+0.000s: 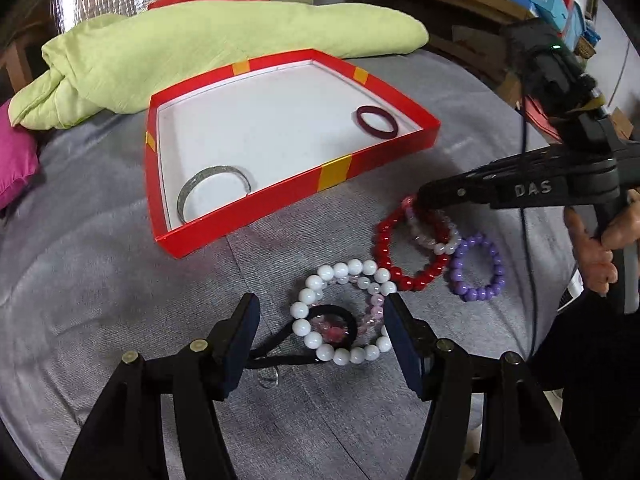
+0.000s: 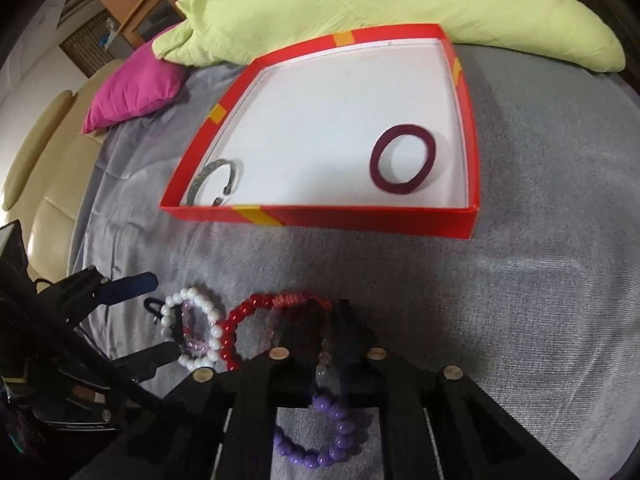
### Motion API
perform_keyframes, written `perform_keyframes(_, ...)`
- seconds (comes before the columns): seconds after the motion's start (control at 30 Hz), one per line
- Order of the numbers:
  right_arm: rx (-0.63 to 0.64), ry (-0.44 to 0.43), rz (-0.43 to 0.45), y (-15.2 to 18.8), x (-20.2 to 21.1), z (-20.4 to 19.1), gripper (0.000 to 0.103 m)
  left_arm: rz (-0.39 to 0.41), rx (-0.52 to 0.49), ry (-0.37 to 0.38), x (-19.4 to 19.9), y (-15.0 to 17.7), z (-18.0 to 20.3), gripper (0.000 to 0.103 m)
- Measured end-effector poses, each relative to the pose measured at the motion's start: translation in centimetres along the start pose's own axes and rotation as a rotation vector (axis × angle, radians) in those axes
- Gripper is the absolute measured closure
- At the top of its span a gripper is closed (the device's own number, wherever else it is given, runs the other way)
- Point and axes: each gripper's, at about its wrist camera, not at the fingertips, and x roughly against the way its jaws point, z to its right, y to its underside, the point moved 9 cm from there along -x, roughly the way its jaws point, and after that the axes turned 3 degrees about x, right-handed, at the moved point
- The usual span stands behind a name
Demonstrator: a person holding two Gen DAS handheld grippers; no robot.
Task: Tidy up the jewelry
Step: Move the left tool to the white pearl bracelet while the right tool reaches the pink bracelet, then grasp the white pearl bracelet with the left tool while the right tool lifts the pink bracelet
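Sorting under way, left wrist view: spread left gripper (image 1: 318, 340) straddles the white bead bracelet (image 1: 340, 312); silver bangle (image 1: 214, 192) and maroon ring (image 1: 377, 121) already lie in the red box (image 1: 256, 216) at 12 o'clock.

Right wrist view: right gripper (image 2: 338, 320), pressed together (apparently pinching the pink bracelet (image 2: 300, 300)); red bracelet (image 2: 236, 328) at 10 o'clock and purple bracelet (image 2: 320, 436) at 6 o'clock await boxing.

The left gripper (image 1: 320, 340) points steeply down with its jaws apart. The right gripper (image 2: 326, 320), held by a hand (image 1: 600, 248), is closed.
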Motion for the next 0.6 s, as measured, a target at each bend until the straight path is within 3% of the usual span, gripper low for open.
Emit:
perform_keyframes(0.13, -0.029, 0.016, 0.058, -0.9, 1.0, 0.7, 0.098, -0.01, 0.053, 0.033, -0.5, -0.2, -0.2, 0.038)
perform_keyframes(0.23, -0.072, 0.025, 0.104, -1.6, 1.9, 1.8, 0.098, -0.007, 0.021, 0.049, -0.5, -0.1, 1.0, 0.036)
perform_keyframes(0.43, -0.123, -0.051, 0.052, -1.4, 1.6, 2.1, 0.094, -0.031, 0.003, 0.047, -1.7, 0.1, 1.9, 0.034)
perform_keyframes(0.47, -0.121, -0.055, 0.034, -1.3, 1.4, 1.9, 0.09, -0.036, 0.002, 0.052, -1.8, 0.1, 2.1, 0.033)
perform_keyframes(0.53, -0.126, -0.072, 0.006, -1.0, 1.1, 1.8, 0.051, -0.038, -0.011, 0.044, -2.1, 0.1, 2.4, 0.033)
perform_keyframes(0.57, -0.126, -0.079, 0.008, -0.9, 1.1, 1.7, 0.044, -0.037, -0.018, 0.039, -2.2, 0.1, 2.6, 0.033)
perform_keyframes(0.6, -0.117, -0.08, 0.024, -1.0, 1.1, 1.5, 0.044, -0.038, -0.021, 0.035, -2.4, 0.0, 2.8, 0.033)
